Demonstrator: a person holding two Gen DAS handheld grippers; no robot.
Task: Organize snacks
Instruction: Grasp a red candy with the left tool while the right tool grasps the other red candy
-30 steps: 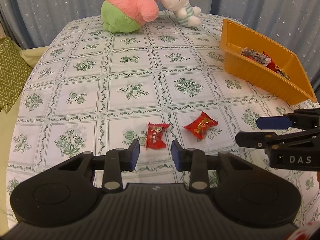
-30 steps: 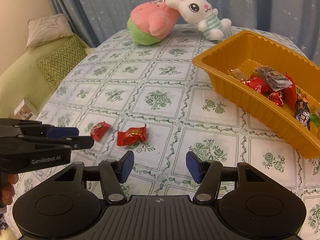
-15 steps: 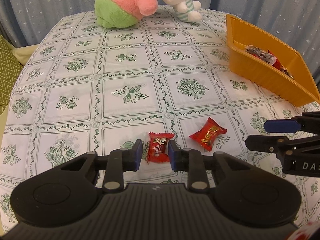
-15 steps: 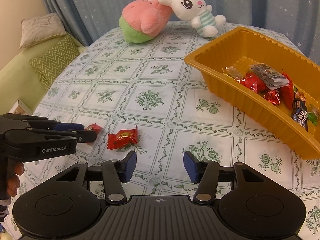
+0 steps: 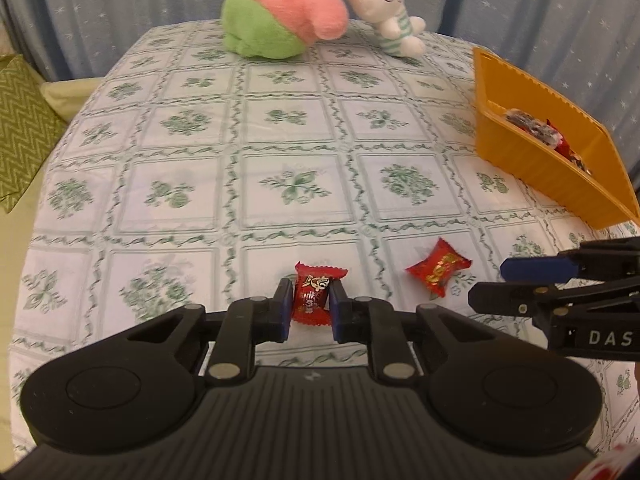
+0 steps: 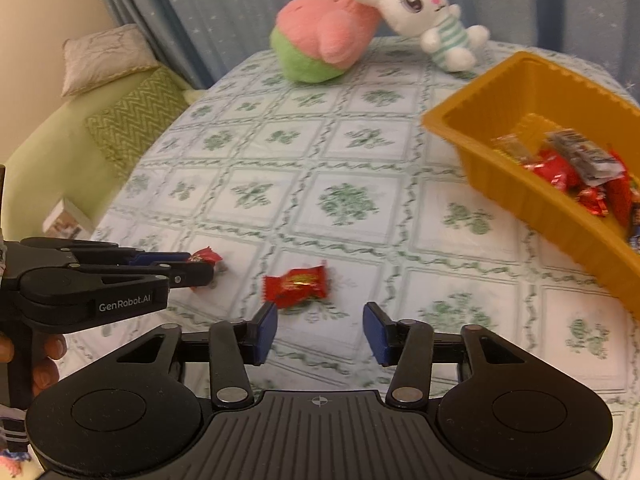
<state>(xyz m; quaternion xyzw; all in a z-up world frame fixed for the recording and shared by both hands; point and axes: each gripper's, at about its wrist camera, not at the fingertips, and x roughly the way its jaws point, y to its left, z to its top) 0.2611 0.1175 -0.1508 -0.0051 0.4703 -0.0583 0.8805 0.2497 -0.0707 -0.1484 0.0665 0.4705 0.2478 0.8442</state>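
The left gripper [image 5: 309, 309] pinches the light, crinkly red candy [image 5: 314, 295] across its padded middle; its slick wrapper could slip

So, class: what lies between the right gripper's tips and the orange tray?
Only bare tablecloth; the right wrist view shows it between right gripper and tray.
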